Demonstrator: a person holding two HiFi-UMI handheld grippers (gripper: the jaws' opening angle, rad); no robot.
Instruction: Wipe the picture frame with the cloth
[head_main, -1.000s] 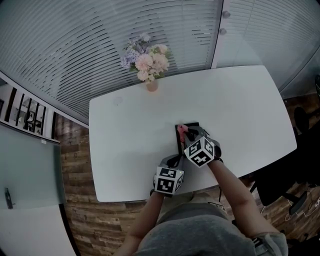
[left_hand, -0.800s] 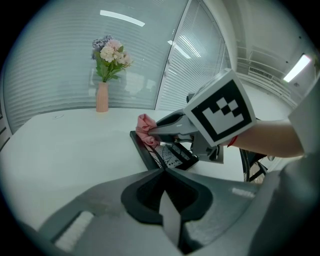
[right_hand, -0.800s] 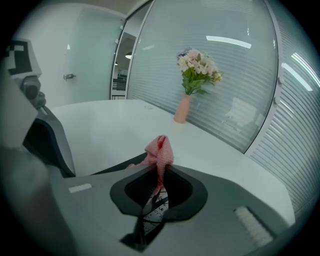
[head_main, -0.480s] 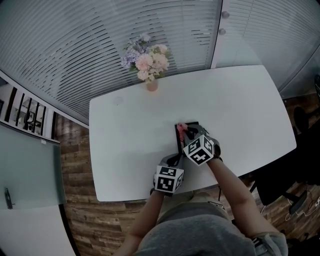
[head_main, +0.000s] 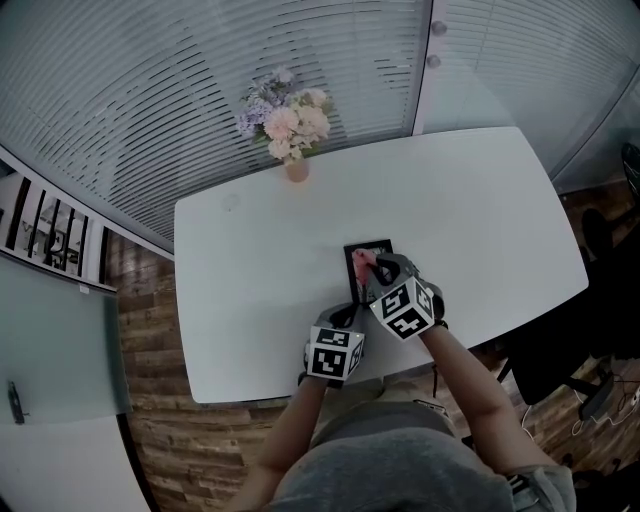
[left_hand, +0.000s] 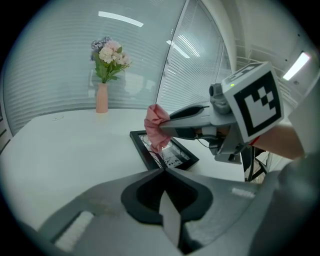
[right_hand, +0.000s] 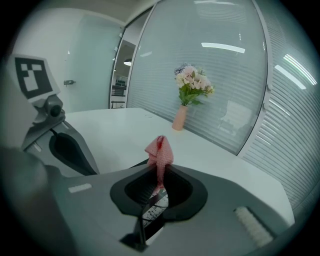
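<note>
One wall of slatted blinds (head_main: 150, 90) rises behind a broad white table (head_main: 250, 270), with a pink vase of flowers (head_main: 297, 168) standing at the table's far edge. Near the person's edge, well apart from the vase, a black picture frame (head_main: 366, 246) lies flat. The left gripper (head_main: 347, 318), jaws pressed together, sets its tips at the frame's near corner. Whether it nips the rim or merely pins it down cannot be told. The right gripper (head_main: 372, 268) reaches over the frame from the near side. Its jaws are clamped on a bunched pink cloth (head_main: 361, 259) whose loose end hangs down to the glazed face. The frame looks stiff, light and liable to skate on the smooth tabletop, and its glazing is probably fragile. The black rim or a corner therefore seems the place to steady it, not the pane. The cloth appears soft, limp and nearly weightless. A firm pinch on the gathered bunch seems to suit it, with enough tail left free to drag across glass and border. Wiping appears to be under way.
</note>
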